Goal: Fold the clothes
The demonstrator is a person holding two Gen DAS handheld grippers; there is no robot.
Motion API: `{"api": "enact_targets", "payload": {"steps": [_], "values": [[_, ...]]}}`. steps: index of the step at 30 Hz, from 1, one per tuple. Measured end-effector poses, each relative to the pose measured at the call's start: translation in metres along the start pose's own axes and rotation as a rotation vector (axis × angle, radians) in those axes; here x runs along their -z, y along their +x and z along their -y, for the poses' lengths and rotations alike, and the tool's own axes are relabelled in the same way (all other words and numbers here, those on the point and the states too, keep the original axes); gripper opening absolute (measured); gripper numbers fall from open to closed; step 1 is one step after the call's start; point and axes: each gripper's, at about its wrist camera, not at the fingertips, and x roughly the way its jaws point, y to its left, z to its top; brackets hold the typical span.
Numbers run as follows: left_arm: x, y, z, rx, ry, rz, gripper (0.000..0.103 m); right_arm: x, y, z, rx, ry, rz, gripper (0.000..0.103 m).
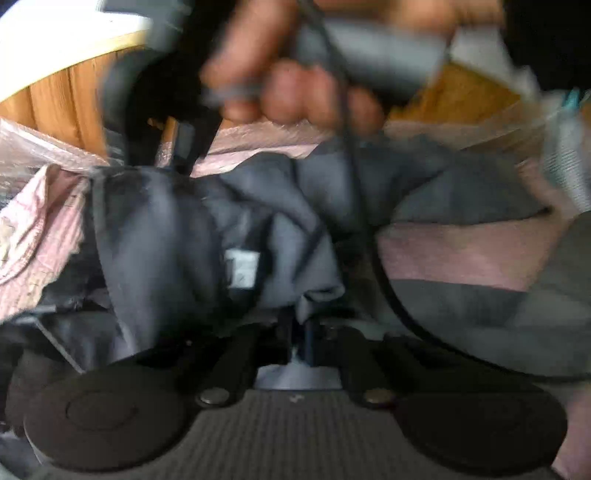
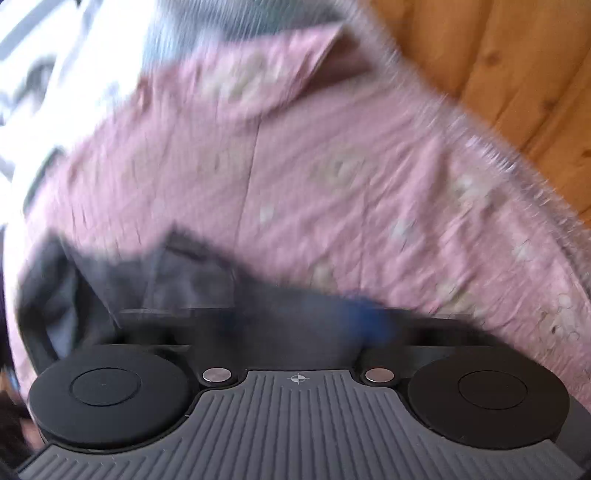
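Observation:
A dark grey garment [image 1: 236,225] with a white label [image 1: 241,267] lies crumpled on a pink patterned cloth [image 1: 461,254]. My left gripper [image 1: 301,332] is shut on a fold of the grey garment. In the left wrist view the right gripper [image 1: 177,147] hangs above the garment's far edge, held by a hand [image 1: 295,88]; the view is blurred. In the right wrist view the grey garment [image 2: 177,280] bunches at my right gripper [image 2: 295,325], which looks shut on it, over the pink cloth [image 2: 295,166]. Its fingertips are hidden by fabric and blur.
A wooden floor [image 2: 517,74] lies past the cloth's fringed edge. Wooden boards [image 1: 66,96] and a white surface [image 1: 55,33] stand at the far left. A black cable [image 1: 354,177] hangs across the left view. A pale striped item [image 1: 565,147] is at the right.

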Motion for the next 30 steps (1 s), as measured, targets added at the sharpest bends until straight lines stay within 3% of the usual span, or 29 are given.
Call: {"api": "enact_targets", "payload": {"steps": [1,4,6,7,9,10,15,16,17,18,20,21,22,23,24,26,28,30], "values": [[0.000,-0.019,-0.014,0.049,-0.014,0.015,0.015,0.004,-0.002,-0.001,0.004,-0.009,0.017,0.001],[-0.007,-0.088,-0.072,0.183,-0.049,0.099,0.018,0.026,-0.018,0.006,0.058,-0.025,0.073,0.000],[-0.018,-0.110,-0.113,0.135,-0.054,0.138,0.039,0.042,-0.026,0.016,0.099,-0.013,0.102,0.000],[-0.024,-0.108,-0.131,0.082,-0.036,0.134,0.040,0.052,-0.030,0.024,0.113,0.018,0.114,0.001],[-0.034,-0.089,-0.158,0.012,0.040,0.098,0.037,0.069,-0.029,0.042,0.121,0.113,0.126,0.001],[-0.039,-0.070,-0.161,0.022,0.089,0.055,0.036,0.077,-0.028,0.050,0.115,0.165,0.142,0.001],[-0.059,0.017,-0.129,0.164,0.348,-0.089,0.036,0.110,-0.028,0.065,0.087,0.317,0.207,0.004],[-0.059,0.031,-0.118,0.144,0.402,-0.120,0.027,0.117,-0.035,0.064,0.094,0.326,0.230,0.006],[-0.060,0.038,-0.116,0.113,0.415,-0.131,0.002,0.126,-0.042,0.064,0.105,0.337,0.255,0.015],[-0.068,0.024,-0.138,0.055,0.308,-0.083,0.002,0.142,-0.057,0.067,0.140,0.365,0.298,0.034],[-0.082,-0.004,-0.188,-0.068,0.064,0.013,0.003,0.173,-0.087,0.073,0.211,0.420,0.384,0.047],[-0.083,-0.022,-0.233,-0.159,-0.159,0.064,0.002,0.189,-0.102,0.076,0.246,0.447,0.428,0.053],[-0.081,-0.034,-0.273,-0.230,-0.345,0.088,0.002,0.206,-0.117,0.079,0.284,0.476,0.468,0.060],[-0.073,-0.029,-0.296,-0.242,-0.423,0.037,0.002,0.231,-0.131,0.086,0.341,0.521,0.484,0.070],[-0.067,-0.024,-0.315,-0.255,-0.482,-0.016,0.003,0.260,-0.140,0.099,0.402,0.596,0.486,0.073],[-0.063,-0.013,-0.317,-0.256,-0.479,-0.092,0.004,0.307,-0.145,0.126,0.447,0.762,0.447,0.073],[-0.065,-0.016,-0.311,-0.268,-0.475,-0.091,0.019,0.356,-0.152,0.150,0.486,0.925,0.414,0.073],[-0.065,-0.030,-0.307,-0.322,-0.492,-0.080,0.042,0.398,-0.164,0.165,0.540,1.041,0.407,0.075]]}}
